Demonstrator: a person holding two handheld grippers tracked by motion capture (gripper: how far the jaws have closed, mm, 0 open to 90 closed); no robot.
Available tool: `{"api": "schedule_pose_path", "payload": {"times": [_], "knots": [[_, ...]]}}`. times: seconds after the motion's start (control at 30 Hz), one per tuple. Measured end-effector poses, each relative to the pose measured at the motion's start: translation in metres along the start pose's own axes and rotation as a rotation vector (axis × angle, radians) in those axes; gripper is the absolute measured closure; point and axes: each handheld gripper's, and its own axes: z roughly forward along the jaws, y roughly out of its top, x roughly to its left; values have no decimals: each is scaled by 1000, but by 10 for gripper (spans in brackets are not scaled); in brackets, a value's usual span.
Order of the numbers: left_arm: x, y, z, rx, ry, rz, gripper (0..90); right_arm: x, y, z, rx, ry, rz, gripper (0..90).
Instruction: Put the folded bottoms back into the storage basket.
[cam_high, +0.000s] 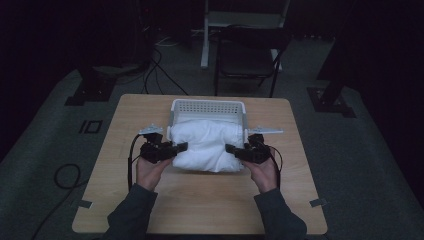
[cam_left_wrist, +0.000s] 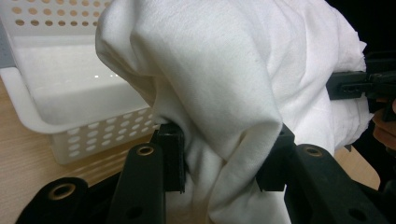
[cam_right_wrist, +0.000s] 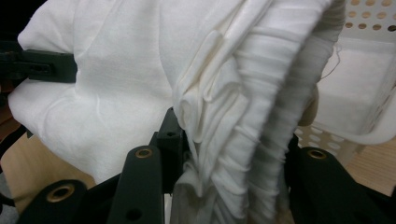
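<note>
High view dim and murky, room black beyond the desk (cam_high: 200, 200), gripper views brighter, white cloth (cam_left_wrist: 224, 70) near-glaring, close folds soft-focused

table (cam_high: 200, 200): light wood | on it: white basket (cam_high: 207, 106), white cloth (cam_high: 207, 145)

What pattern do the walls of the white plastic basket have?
Rows of small round holes cover the white plastic basket; the left gripper view shows them best.

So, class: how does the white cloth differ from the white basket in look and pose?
The white cloth is soft, folded and creased; the white basket is rigid with perforated walls. The cloth is pinched at both ends by the left gripper and right gripper; the basket rests ungripped on the table. Both are white.
</note>
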Motion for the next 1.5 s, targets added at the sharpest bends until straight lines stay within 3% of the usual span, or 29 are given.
{"api": "schedule_pose_path", "payload": {"times": [0.67, 1.5], "knots": [[13, 9, 11, 1, 0, -11, 612, -9, 12, 10, 13, -9, 7, 597], [17, 25, 22, 3, 18, -5, 612, -20, 24, 17, 9, -21, 24, 596]]}}
